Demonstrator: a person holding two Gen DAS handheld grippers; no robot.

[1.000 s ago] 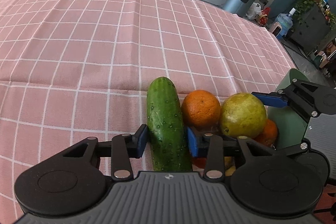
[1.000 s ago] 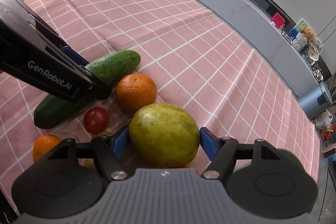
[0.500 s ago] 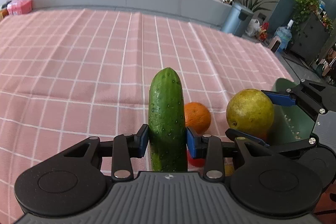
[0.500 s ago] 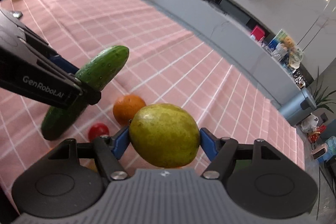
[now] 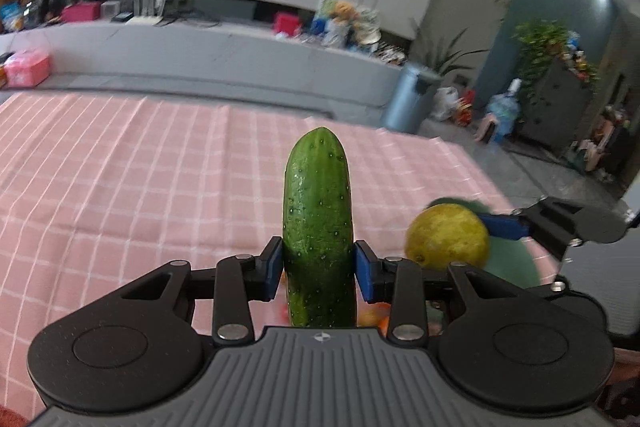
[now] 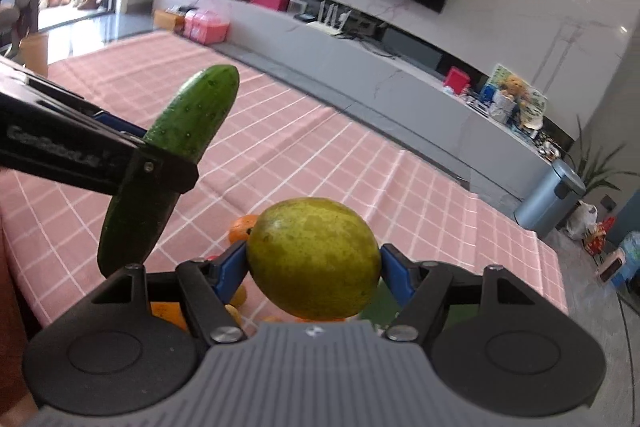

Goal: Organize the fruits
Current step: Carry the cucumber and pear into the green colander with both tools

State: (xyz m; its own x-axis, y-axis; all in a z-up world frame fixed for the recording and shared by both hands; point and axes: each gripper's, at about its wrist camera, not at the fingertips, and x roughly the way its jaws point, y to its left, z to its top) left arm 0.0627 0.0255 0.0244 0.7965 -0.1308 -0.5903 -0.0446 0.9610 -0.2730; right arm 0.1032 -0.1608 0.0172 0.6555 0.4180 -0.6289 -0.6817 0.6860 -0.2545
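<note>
Cucumber [image 5: 318, 223] sits clamped upright in the left claw [image 5: 318, 269]; the right claw [image 6: 313, 269] grips a yellow-green fruit [image 6: 314, 259], both above the surface [image 5: 120, 167].

right gripper [image 6: 313, 261] clamps yellow-green fruit [image 6: 313, 259]; left gripper [image 6: 160, 163] grips cucumber [image 6: 192, 119] above pink tablecloth [image 6: 320, 163].

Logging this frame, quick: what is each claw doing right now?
Left claw: closed on the cucumber, lifted off the cloth.
Right claw: closed on the yellow-green fruit.
</note>
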